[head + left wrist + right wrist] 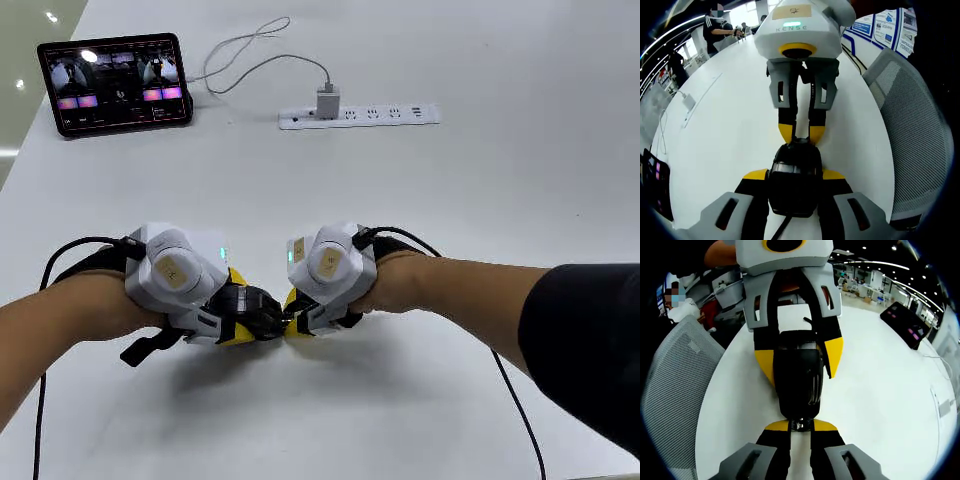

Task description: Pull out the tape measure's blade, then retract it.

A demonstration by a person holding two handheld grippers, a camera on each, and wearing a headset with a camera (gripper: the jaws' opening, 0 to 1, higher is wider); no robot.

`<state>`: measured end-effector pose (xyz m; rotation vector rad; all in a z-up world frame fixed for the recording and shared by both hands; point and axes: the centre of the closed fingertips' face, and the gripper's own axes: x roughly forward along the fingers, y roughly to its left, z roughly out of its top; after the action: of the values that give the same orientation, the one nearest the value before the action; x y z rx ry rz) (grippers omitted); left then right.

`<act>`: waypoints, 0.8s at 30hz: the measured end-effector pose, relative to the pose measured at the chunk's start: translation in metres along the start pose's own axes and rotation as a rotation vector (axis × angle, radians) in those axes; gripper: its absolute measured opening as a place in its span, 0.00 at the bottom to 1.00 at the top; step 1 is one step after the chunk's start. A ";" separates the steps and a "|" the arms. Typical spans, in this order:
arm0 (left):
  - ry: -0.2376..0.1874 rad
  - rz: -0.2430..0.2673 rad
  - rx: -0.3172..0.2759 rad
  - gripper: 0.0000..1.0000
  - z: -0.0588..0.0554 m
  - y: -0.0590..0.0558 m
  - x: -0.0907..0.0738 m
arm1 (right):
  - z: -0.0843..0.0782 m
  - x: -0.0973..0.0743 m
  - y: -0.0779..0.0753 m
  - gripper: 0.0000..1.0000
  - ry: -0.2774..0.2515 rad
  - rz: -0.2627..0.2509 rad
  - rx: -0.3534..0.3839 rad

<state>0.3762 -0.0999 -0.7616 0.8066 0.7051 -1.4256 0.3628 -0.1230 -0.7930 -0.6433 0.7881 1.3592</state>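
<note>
Left gripper (795,176) clamped around the black tape measure (800,375); right gripper (801,426) pinched on its blade tip (800,140).
Both grippers meet nose to nose low over the white table (480,200), near the person's edge. The case sits between the left's yellow-tipped jaws, and the right's jaws are nearly together at the case mouth, where the blade tip sits. Farther back, a lit tablet (115,84) stands at left, with a white power strip (358,116) to its right.
</note>
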 end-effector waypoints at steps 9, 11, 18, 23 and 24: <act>-0.003 0.001 0.003 0.32 0.000 0.000 0.000 | -0.001 -0.001 0.000 0.08 -0.008 -0.003 0.001; 0.003 0.001 0.009 0.32 0.000 -0.001 0.000 | -0.001 -0.001 0.000 0.09 -0.011 -0.009 0.015; 0.008 -0.005 0.018 0.32 -0.001 -0.001 -0.001 | -0.002 -0.002 0.001 0.09 -0.045 -0.034 0.014; 0.010 -0.004 0.018 0.32 -0.001 -0.001 -0.001 | -0.002 -0.002 0.001 0.09 -0.039 -0.037 -0.007; 0.011 -0.003 0.017 0.32 -0.001 -0.001 -0.001 | -0.002 -0.002 0.000 0.09 -0.039 -0.038 -0.008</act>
<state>0.3754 -0.0986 -0.7616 0.8273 0.7042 -1.4327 0.3621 -0.1259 -0.7926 -0.6330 0.7360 1.3374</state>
